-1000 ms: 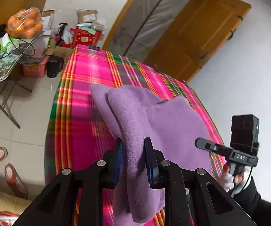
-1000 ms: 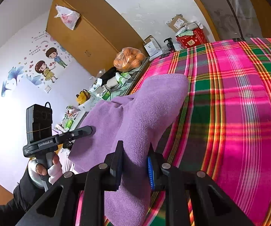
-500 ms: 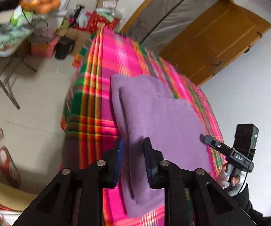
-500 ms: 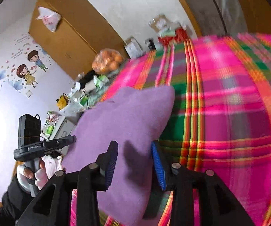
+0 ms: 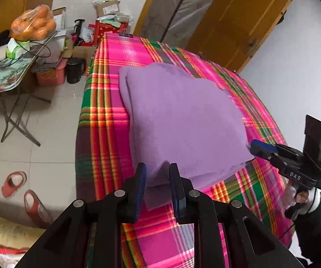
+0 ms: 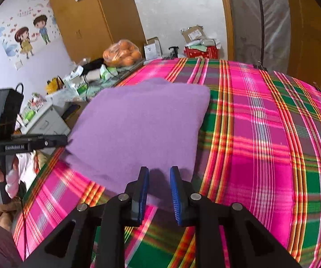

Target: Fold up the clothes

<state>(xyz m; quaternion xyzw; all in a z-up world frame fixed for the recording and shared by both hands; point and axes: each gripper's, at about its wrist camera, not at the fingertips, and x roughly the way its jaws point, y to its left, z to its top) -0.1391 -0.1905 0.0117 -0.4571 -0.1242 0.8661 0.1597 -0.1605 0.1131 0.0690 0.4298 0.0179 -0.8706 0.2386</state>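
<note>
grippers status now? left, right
Left gripper: shut on purple cloth.
Right gripper: closing, cloth edge between its jaws, grip unclear.

light: bright, soft, even | shadows: small dark patch under right gripper (image 6: 159, 178) on purple cloth (image 6: 142, 125) | glare: none | blur: smeared stripes on blanket (image 6: 261, 147) near bottom of right view; left view sharp | edges: round black corners, walls and door (image 5: 245, 15) bend
</note>
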